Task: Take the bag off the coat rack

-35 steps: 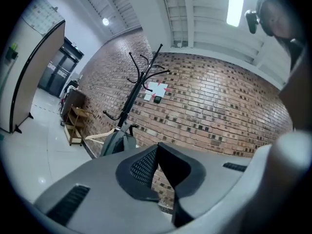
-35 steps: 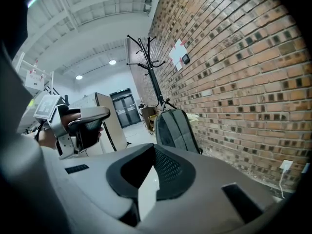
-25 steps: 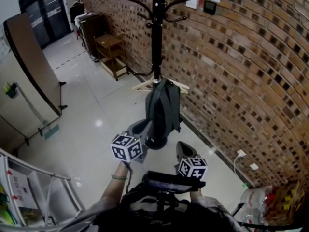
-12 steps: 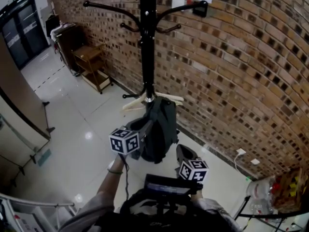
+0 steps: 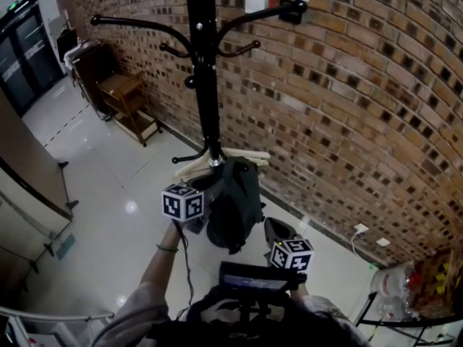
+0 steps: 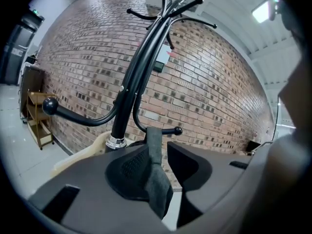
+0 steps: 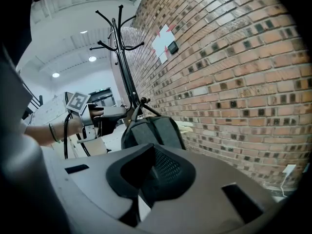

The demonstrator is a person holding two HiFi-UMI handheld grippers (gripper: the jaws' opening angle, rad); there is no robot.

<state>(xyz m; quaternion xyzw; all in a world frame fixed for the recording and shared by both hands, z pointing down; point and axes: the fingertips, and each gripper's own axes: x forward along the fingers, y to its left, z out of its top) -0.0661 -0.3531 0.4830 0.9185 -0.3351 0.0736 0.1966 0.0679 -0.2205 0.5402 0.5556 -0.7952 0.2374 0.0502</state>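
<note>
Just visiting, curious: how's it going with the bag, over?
Left gripper opening, strap between its jaws, not clamped. Right gripper shut, empty. Bag hangs on coat rack, low hook. Nothing blocking.

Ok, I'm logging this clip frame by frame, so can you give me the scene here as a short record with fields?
bag: dark backpack, hanging low on the coat rack by its strap
strap: over a lower hook
left gripper: jaws opening, strap between them
right gripper: shut, empty, short of the bag
behind: brick wall
</note>
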